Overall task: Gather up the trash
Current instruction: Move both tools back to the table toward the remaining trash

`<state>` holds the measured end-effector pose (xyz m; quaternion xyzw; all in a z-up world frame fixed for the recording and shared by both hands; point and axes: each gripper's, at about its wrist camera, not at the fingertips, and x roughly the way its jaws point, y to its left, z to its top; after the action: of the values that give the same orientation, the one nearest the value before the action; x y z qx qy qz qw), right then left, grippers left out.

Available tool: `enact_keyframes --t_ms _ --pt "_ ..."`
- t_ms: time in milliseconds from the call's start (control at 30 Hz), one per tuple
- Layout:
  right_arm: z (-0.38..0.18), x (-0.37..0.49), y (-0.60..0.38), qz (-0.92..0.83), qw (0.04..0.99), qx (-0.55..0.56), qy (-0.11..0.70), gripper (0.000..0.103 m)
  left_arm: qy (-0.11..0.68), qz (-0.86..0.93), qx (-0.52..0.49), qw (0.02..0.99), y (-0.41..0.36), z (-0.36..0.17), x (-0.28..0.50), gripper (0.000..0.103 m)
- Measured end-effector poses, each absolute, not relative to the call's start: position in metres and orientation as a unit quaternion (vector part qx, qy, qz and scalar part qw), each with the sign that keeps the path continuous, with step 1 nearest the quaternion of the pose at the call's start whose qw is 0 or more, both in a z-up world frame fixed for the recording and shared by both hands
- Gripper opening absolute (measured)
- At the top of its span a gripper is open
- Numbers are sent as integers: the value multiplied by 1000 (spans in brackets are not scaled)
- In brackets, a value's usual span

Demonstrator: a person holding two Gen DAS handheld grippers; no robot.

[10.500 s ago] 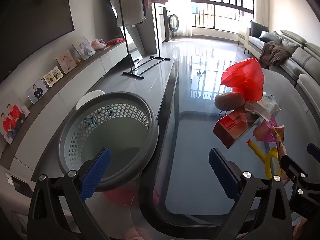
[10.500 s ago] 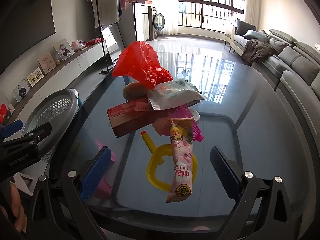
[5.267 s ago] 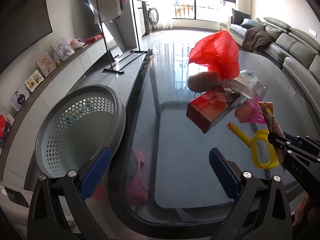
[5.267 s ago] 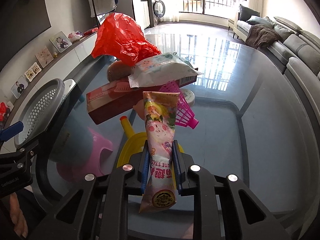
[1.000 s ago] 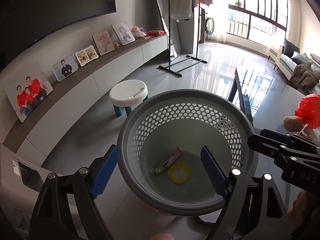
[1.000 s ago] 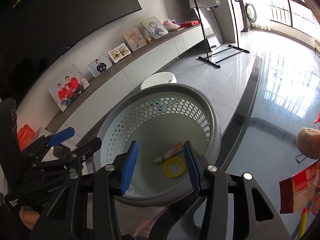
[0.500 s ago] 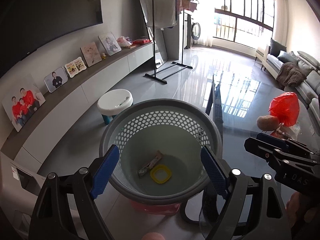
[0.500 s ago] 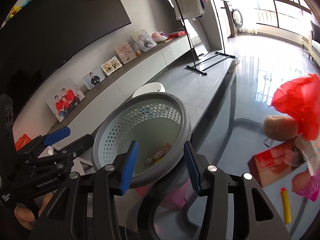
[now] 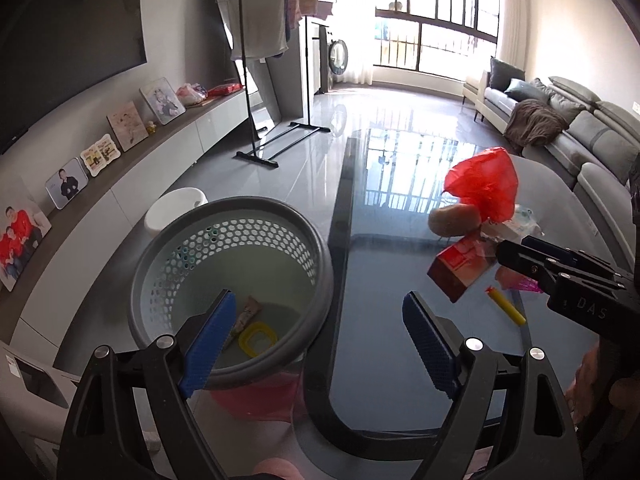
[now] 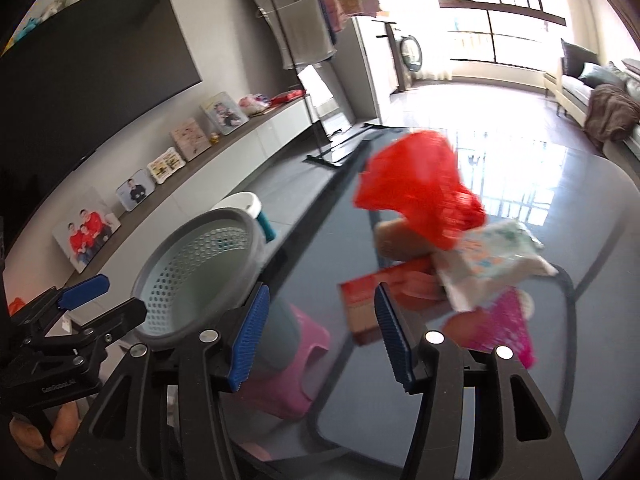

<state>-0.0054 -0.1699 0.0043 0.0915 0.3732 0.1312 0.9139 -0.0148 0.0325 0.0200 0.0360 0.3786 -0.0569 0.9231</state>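
Left gripper (image 9: 318, 338): jaws spread wide, empty, hovering at the glass table's (image 9: 384, 344) left edge. Right gripper (image 10: 318, 330): jaws moderately apart, empty. The perforated grey basket (image 9: 324, 268) stands just beside that edge; a snack wrapper (image 9: 246, 318) and yellow ring (image 9: 258, 338) lie inside. On the tabletop's right part sit a red plastic bag (image 9: 482, 184), red carton (image 9: 458, 268) and wipes pack (image 10: 494, 258), touching.

Dark glass-topped coffee table (image 9: 384, 280) has a little pile on it: crumpled red plastic bag (image 9: 482, 184), brown potato-looking lump (image 9: 454, 220), red cardboard box (image 9: 460, 266), white wipes pack (image 10: 492, 264), yellow plastic stick (image 9: 506, 306).
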Motion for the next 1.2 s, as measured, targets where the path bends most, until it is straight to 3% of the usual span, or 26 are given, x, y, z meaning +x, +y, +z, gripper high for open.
enact_keyframes --t_ms 167,500,900,1200 --pt "-3 -12 -207 96 915 83 383 59 390 -77 39 917 7 10 -16 86" --pt "-30 -15 -268 71 900 76 424 62 400 -104 49 909 -43 -6 -17 90" --pt "-53 -6 -264 92 892 16 442 72 417 -103 54 902 -65 -34 -5 93" --pt "-66 12 -252 108 884 -12 455 72 428 -101 50 897 -63 -47 -3 93"
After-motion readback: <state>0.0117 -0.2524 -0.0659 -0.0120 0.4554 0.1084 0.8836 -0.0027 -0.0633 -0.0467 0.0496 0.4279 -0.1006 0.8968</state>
